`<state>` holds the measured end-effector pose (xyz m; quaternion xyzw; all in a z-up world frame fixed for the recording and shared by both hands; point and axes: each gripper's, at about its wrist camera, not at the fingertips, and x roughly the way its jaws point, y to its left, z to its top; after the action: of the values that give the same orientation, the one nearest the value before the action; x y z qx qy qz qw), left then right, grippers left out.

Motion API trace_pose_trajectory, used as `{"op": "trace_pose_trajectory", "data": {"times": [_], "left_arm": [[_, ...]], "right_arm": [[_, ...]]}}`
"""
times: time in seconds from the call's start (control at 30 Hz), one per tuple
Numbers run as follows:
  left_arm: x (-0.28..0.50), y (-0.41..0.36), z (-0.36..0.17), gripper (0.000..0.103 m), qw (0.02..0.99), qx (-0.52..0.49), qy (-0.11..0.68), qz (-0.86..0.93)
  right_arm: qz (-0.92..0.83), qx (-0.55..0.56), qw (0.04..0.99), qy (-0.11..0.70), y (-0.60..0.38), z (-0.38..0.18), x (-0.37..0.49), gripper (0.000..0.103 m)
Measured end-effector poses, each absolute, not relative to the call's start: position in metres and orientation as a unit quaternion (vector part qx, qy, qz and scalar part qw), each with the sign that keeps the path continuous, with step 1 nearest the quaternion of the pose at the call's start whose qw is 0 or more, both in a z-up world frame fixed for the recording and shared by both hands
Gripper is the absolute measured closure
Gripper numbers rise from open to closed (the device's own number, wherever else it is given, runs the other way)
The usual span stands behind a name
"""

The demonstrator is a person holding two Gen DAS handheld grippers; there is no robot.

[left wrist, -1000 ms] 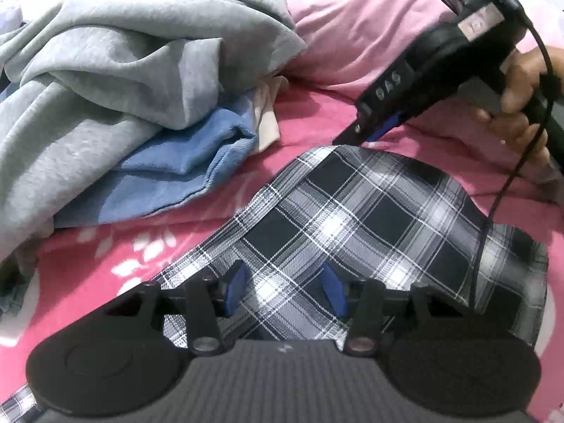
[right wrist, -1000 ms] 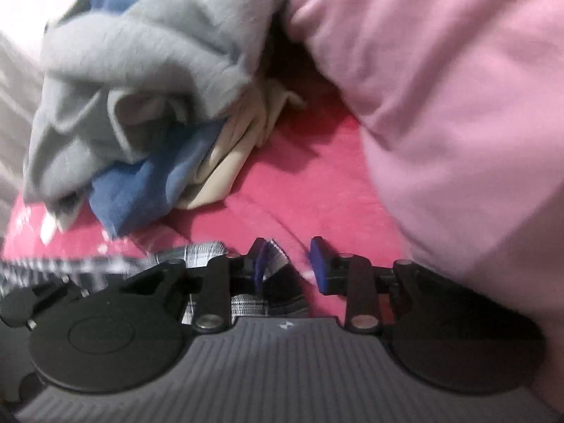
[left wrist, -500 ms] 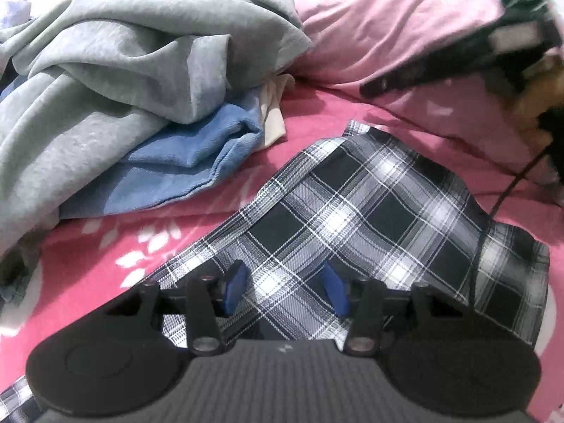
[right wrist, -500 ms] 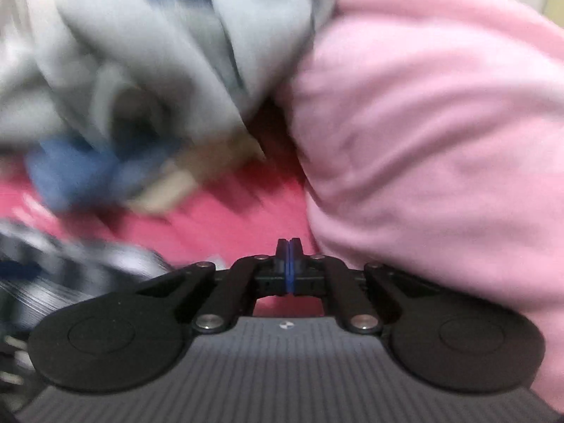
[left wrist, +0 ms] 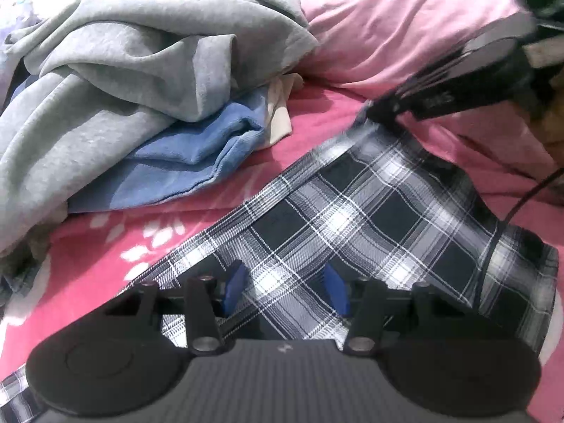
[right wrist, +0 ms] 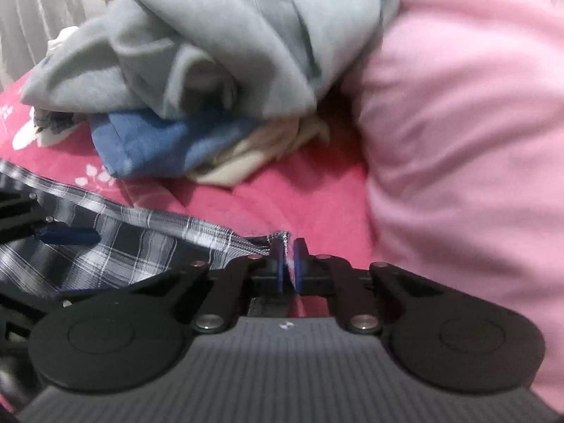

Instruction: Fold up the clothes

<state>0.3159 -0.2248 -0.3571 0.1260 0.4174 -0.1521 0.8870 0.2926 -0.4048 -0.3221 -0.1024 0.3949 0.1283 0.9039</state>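
A black and white plaid garment (left wrist: 356,218) lies spread on the pink floral bedsheet (left wrist: 88,268). My left gripper (left wrist: 285,287) is open low over its near part, blue pads on either side of the cloth. In the right wrist view my right gripper (right wrist: 288,262) is shut on the far corner of the plaid garment (right wrist: 141,246), with a tip of cloth showing above the pads. The left wrist view shows that right gripper (left wrist: 379,114) blurred at the garment's far corner, lifting it off the sheet.
A heap of unfolded clothes sits at the back left: a grey sweatshirt (left wrist: 141,70) on a blue garment (left wrist: 190,162) and a cream one (left wrist: 280,120). A pink pillow or duvet (left wrist: 405,28) rises behind. A black cable (left wrist: 521,204) hangs at right.
My right gripper went from open to shut on the plaid corner and pulled it up and away. The garment's far edge has stretched out. My left gripper stayed put.
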Motion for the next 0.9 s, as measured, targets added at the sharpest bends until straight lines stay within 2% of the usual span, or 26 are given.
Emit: {"op": "trace_pose_trajectory", "data": {"times": [0.07,0.17,0.37,0.5,0.73,0.83,0.9], "left_arm": [[0.315,-0.225,-0.357,0.052,0.888,0.124,0.417,-0.149],[0.314,-0.226,-0.357,0.051,0.89,0.126,0.414,-0.146],[0.313,-0.226,-0.356,0.05,0.89,0.126,0.415,-0.143],[0.314,-0.222,-0.352,0.05,0.888,0.118,0.42,-0.144],[0.303,-0.211,-0.316,0.049,0.898,0.109,0.4,-0.149],[0.287,-0.197,-0.296,0.049,0.896,0.096,0.406,-0.149],[0.287,-0.183,-0.289,0.049,0.892,0.092,0.417,-0.151]], "right_arm": [[0.113,-0.145,0.917,0.355,-0.394,-0.318,0.276,0.103],[0.104,-0.205,0.922,0.312,-0.384,-0.324,0.262,0.103],[0.048,-0.227,0.908,0.35,-0.431,-0.35,0.288,0.103],[0.08,-0.143,0.924,0.344,-0.452,-0.325,0.285,0.103],[0.061,-0.118,0.957,0.258,-0.479,-0.212,0.191,0.102],[0.046,-0.113,0.955,0.271,-0.492,-0.187,0.16,0.099],[0.069,-0.111,0.939,0.317,-0.485,-0.197,0.148,0.099]]}}
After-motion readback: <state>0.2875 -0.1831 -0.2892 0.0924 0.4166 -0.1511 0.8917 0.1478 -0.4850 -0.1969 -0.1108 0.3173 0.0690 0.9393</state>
